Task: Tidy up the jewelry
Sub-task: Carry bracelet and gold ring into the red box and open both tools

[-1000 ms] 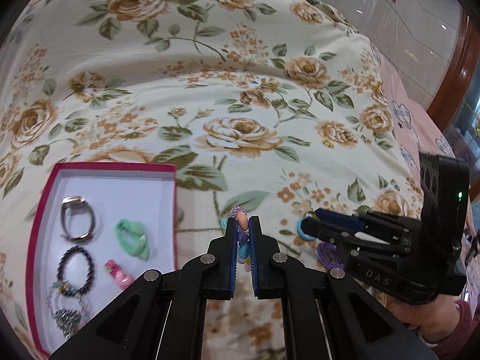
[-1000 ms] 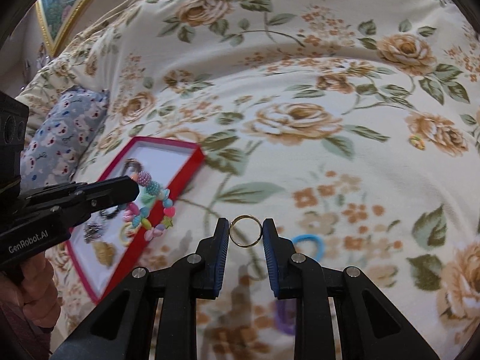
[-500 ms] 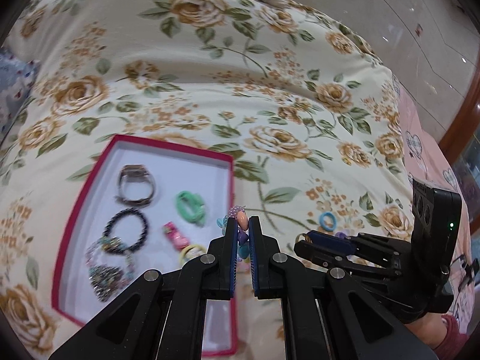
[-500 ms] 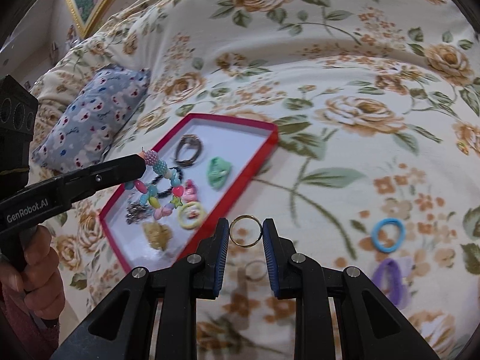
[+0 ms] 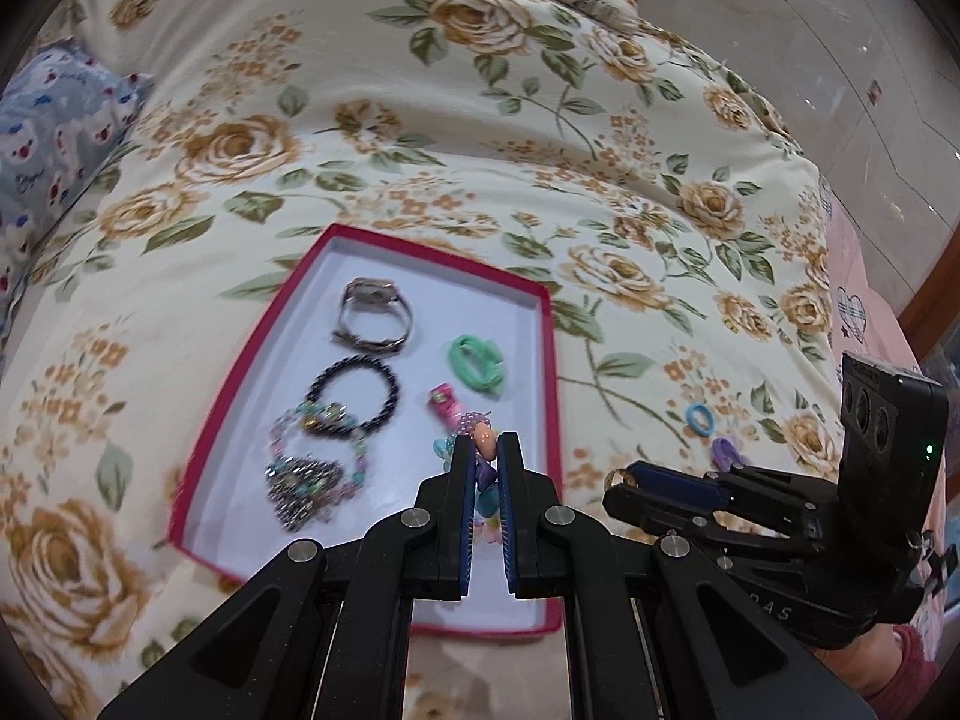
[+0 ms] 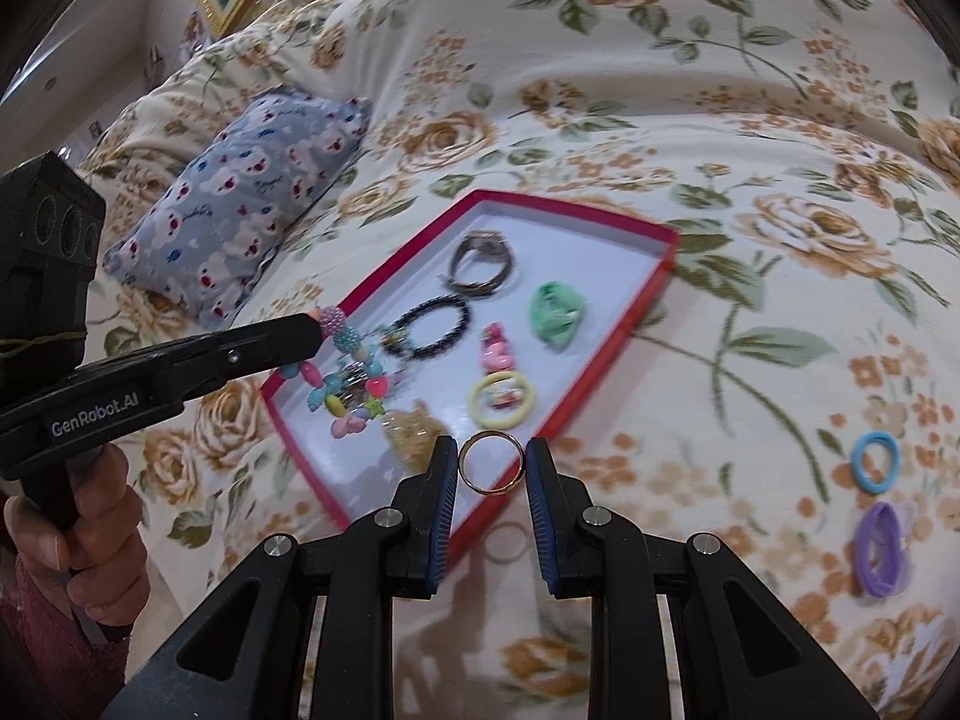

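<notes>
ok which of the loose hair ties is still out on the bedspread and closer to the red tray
The blue hair tie. It lies on the bedspread nearer the red tray than the purple hair tie; the green and yellow ones are already inside.

brightness: even indoor light, well exposed
glare: ceiling-light spots on the glossy floor (image 5: 840, 60), mild sheen on the tray (image 6: 360, 462) base
shadows: soft; ring (image 6: 491, 463) shadow falls on the bedspread (image 6: 660, 60) just below it
blur: motion smear on floral print, worst at right wrist view's right side
distortion: strong fisheye, black vignette corners
</notes>
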The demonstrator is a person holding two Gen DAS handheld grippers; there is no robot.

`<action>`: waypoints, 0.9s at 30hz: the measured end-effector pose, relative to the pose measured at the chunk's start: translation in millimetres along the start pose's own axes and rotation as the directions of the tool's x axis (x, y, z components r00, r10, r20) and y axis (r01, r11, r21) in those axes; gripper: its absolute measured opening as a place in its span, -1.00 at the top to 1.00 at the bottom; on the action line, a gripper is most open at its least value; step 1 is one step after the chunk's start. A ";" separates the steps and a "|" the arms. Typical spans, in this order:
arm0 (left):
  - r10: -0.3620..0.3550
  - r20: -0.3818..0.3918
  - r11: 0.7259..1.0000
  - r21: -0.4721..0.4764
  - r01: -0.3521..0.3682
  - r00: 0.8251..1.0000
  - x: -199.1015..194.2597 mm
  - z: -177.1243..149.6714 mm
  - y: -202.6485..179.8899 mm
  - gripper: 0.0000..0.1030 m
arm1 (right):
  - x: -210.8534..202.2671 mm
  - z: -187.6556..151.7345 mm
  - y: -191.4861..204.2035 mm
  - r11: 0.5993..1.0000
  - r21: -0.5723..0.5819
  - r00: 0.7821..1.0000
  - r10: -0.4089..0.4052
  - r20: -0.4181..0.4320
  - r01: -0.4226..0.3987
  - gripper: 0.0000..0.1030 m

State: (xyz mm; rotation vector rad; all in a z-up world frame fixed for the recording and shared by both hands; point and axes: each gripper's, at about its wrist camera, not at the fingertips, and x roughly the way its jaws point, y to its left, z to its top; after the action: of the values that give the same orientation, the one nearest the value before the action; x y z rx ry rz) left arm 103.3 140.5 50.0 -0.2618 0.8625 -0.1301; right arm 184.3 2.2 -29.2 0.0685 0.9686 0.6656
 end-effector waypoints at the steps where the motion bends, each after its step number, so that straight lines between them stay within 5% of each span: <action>1: 0.002 0.000 1.000 -0.004 -0.002 1.000 -0.9 -0.4 2.1 0.88 | 2.1 -0.6 3.6 1.000 -0.006 1.000 0.006 -0.005 -0.006 0.55; 13: 0.017 -0.027 0.997 -0.074 -0.019 0.999 -3.3 -15.5 31.3 0.88 | 28.4 -10.3 39.4 0.996 -0.076 0.995 0.044 -0.085 -0.051 0.55; 27: 0.079 -0.102 0.987 -0.131 -0.093 0.992 31.1 -25.8 62.6 0.88 | 64.3 -15.4 48.8 0.992 -0.121 0.981 0.000 -0.192 -0.023 0.55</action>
State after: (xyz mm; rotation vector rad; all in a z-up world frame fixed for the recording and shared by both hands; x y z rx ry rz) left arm 104.1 189.4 -6.3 -0.3473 0.9790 -0.0031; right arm 173.0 73.1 -69.1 -0.1005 1.1105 0.7508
